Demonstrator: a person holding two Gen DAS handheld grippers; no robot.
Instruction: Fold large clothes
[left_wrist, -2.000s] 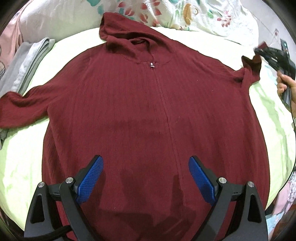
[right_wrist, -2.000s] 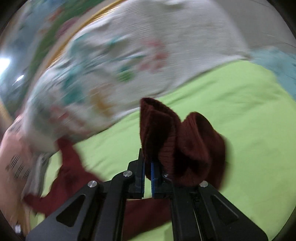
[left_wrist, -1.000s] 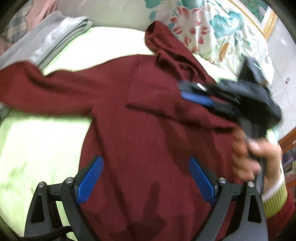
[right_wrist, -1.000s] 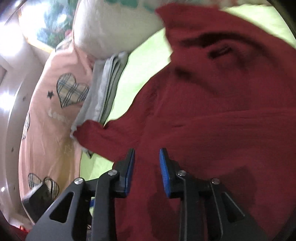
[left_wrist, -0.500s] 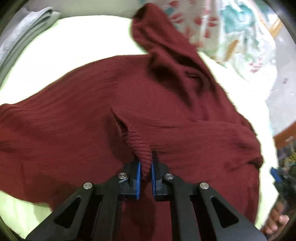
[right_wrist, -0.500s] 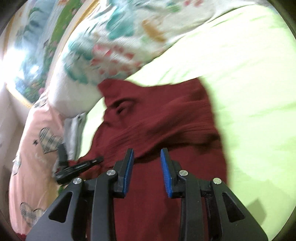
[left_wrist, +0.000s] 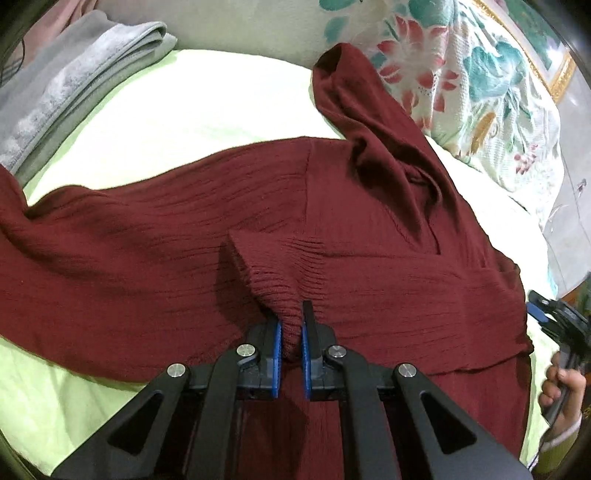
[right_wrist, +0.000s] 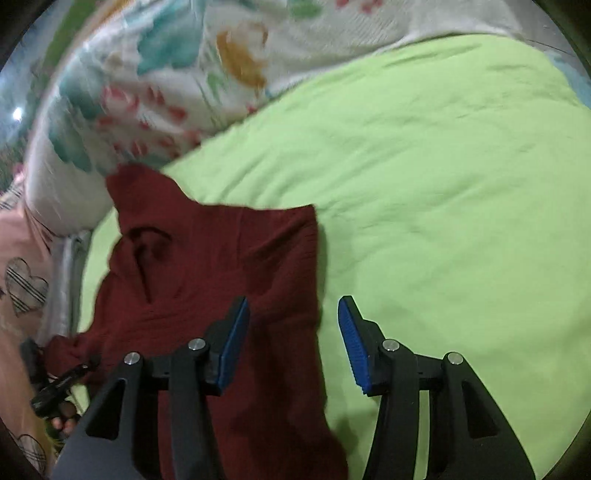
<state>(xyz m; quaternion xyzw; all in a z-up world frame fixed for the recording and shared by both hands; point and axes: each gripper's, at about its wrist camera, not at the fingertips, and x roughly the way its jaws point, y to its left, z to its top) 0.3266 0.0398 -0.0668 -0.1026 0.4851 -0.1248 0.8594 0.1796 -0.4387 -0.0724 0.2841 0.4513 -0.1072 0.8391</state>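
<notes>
A dark red ribbed hooded sweater (left_wrist: 155, 236) lies on a light green bed sheet (left_wrist: 184, 96). Its right sleeve is folded across the chest. My left gripper (left_wrist: 290, 325) is shut on that sleeve's ribbed cuff (left_wrist: 273, 273) and holds it just above the body. The hood (left_wrist: 354, 96) points toward the pillow. In the right wrist view the sweater (right_wrist: 221, 266) lies at the left, and my right gripper (right_wrist: 293, 317) is open and empty over its folded right edge. The right gripper also shows at the left wrist view's right edge (left_wrist: 554, 317).
A floral pillow (left_wrist: 480, 74) lies at the head of the bed. Folded grey cloth (left_wrist: 66, 85) sits at the left. A pink heart-print cover (right_wrist: 22, 288) is at the far left of the right wrist view. Bare green sheet (right_wrist: 443, 184) spreads to the right.
My left gripper stays shut on the sleeve cuff and has carried it a little further over the chest. My right gripper has opened wider and swung right, toward the bare sheet.
</notes>
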